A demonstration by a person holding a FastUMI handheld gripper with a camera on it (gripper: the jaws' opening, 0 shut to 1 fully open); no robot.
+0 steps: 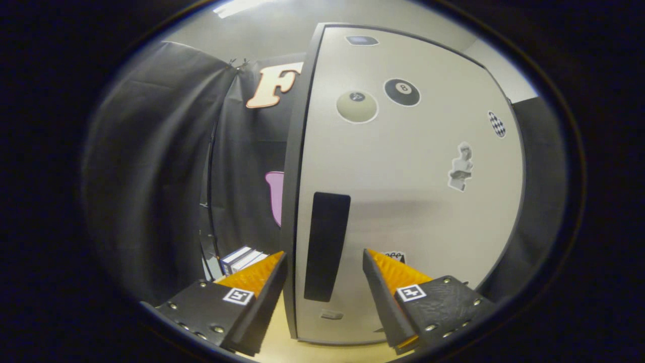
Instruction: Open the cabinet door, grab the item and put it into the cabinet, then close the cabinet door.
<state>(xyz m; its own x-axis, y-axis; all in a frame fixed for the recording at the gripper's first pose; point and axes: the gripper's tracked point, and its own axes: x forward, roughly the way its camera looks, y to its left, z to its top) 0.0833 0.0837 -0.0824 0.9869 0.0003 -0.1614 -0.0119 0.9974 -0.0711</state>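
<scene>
Cabinet door [413, 201] is judged shut, its dark handle [326, 246] lined up between the spread, empty fingers of the gripper [325, 282]; opening, stowing and closing are left.

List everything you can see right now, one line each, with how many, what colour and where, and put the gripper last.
Pale grey cabinet door: one, closed, straight ahead of the gripper's fingers.
Black upright rectangular handle: one, black, near the door's left edge, in line with the gap between the fingers.
Stickers on the door: several; a cream round ball sticker, a black eight-ball sticker, a checkered oval sticker, a grey bust sticker.
Black cloth booth wall: one, black, left of the cabinet.
White flat boxes: a small stack, white with dark edges, just beyond the left finger.
Light wooden surface: one, pale, under the cabinet.
Gripper: one, open, a finger either side of the handle, pressing nothing.
</scene>
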